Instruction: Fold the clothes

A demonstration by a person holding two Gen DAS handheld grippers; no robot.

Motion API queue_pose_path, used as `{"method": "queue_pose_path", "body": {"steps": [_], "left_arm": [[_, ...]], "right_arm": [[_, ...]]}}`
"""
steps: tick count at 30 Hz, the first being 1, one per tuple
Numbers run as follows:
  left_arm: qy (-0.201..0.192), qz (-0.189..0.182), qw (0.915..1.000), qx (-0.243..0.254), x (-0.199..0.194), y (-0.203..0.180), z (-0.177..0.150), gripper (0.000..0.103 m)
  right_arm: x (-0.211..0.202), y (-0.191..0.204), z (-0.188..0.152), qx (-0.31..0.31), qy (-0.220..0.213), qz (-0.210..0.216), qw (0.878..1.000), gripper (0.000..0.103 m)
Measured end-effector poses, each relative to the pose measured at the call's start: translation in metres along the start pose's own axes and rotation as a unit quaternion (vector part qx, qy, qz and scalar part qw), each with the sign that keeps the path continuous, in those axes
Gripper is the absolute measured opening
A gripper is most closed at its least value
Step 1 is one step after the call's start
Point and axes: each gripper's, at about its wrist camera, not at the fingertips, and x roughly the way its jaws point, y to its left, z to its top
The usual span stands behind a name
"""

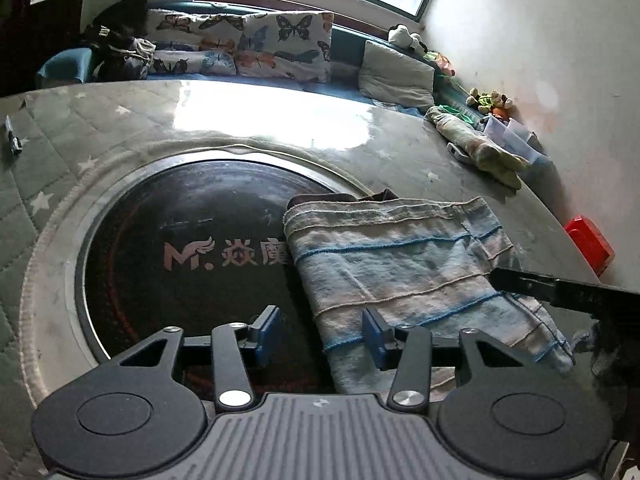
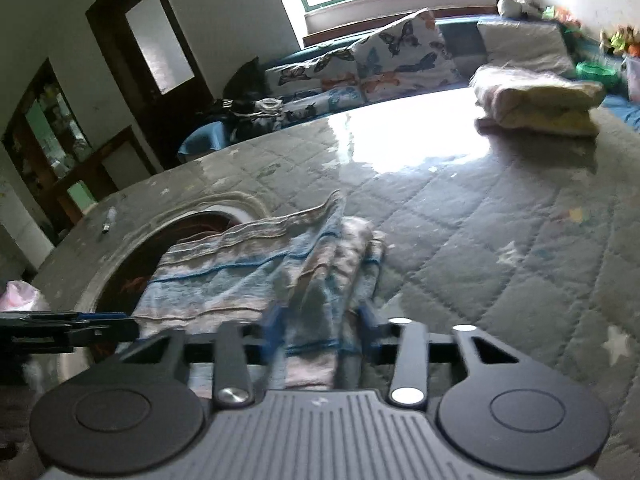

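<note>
A striped blue, white and pink garment (image 1: 404,264) lies folded over the right edge of the round black cooktop (image 1: 180,248) set in the table. My left gripper (image 1: 322,334) is open, with its jaws astride the garment's near left edge and holding nothing. My right gripper (image 2: 320,328) is open too, and a bunched fold of the garment (image 2: 320,280) lies between its blue pads (image 2: 272,332). The right gripper also shows at the right of the left wrist view (image 1: 560,288). The left gripper shows at the left of the right wrist view (image 2: 72,330).
The table wears a quilted grey-green star cover (image 2: 500,232). A folded pale cloth (image 2: 536,104) lies at the far right. A marker (image 1: 14,140) lies at the left. A red box (image 1: 590,242) sits by the wall. A sofa with butterfly cushions (image 1: 256,46) stands behind.
</note>
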Motion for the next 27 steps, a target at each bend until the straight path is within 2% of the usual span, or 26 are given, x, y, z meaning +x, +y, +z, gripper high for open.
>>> {"method": "queue_pose_path", "body": {"steps": [3, 8, 16, 27], "left_arm": [[0.006, -0.008, 0.9999, -0.009, 0.003, 0.0, 0.001, 0.024], [-0.001, -0.011, 0.9999, -0.002, -0.002, -0.006, 0.004, 0.013], [-0.029, -0.029, 0.9988, 0.028, -0.018, -0.033, 0.016, 0.007], [-0.041, -0.04, 0.9964, 0.062, -0.008, -0.072, 0.027, 0.009]], "right_arm": [[0.0, 0.002, -0.002, 0.006, -0.002, 0.005, 1.0, 0.02], [-0.015, 0.004, -0.005, 0.02, -0.024, 0.015, 0.999, 0.014], [-0.055, 0.011, 0.0, 0.004, -0.066, 0.007, 0.998, 0.013], [-0.094, 0.0, 0.006, -0.008, -0.093, -0.034, 0.995, 0.012]]}}
